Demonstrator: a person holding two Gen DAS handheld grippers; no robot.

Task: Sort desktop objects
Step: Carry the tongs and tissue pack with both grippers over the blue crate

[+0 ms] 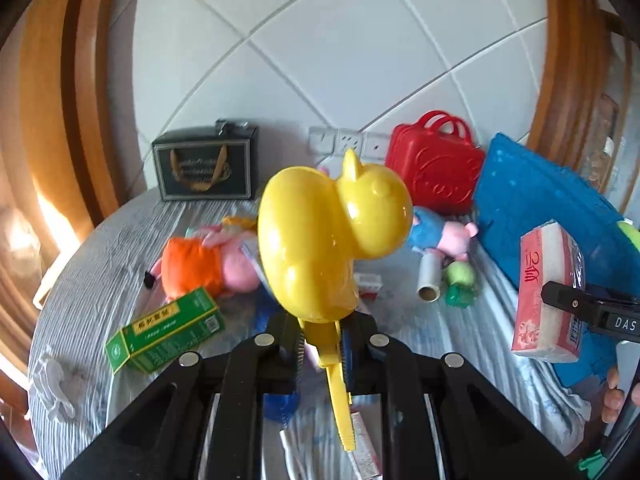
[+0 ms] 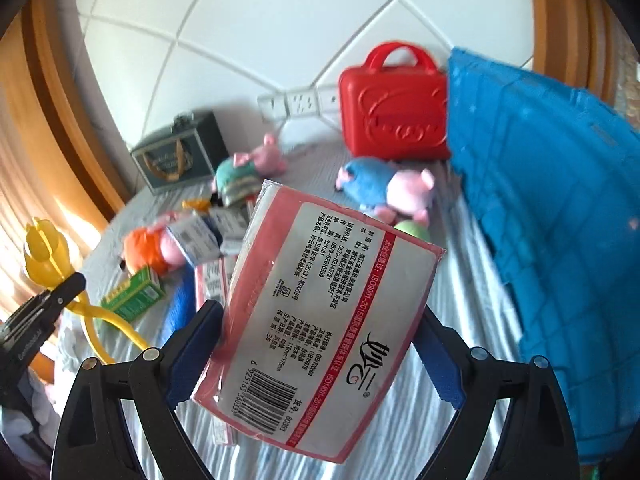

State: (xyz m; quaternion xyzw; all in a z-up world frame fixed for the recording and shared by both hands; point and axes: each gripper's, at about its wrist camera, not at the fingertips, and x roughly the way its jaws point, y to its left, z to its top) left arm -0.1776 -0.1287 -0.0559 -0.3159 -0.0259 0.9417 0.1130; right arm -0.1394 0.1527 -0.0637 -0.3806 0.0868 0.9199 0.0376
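Note:
My left gripper (image 1: pixel 320 344) is shut on the thin stem of a yellow plastic duck toy (image 1: pixel 328 236) and holds it above the table. The toy also shows at the left of the right wrist view (image 2: pixel 42 256). My right gripper (image 2: pixel 316 344) is shut on a pink tissue pack (image 2: pixel 320 336), held tilted above the striped cloth; the pack shows at the right of the left wrist view (image 1: pixel 548 292). On the table lie several plush pigs, one orange (image 1: pixel 200 268), one blue (image 1: pixel 436 232), and a green box (image 1: pixel 168 330).
A blue basket (image 2: pixel 560 200) stands at the right, a red toy case (image 2: pixel 392 108) and a dark gift box (image 1: pixel 206 164) against the tiled back wall. A paper roll (image 1: pixel 430 280), a green toy (image 1: pixel 460 284) and small cartons (image 2: pixel 208 236) lie on the striped cloth.

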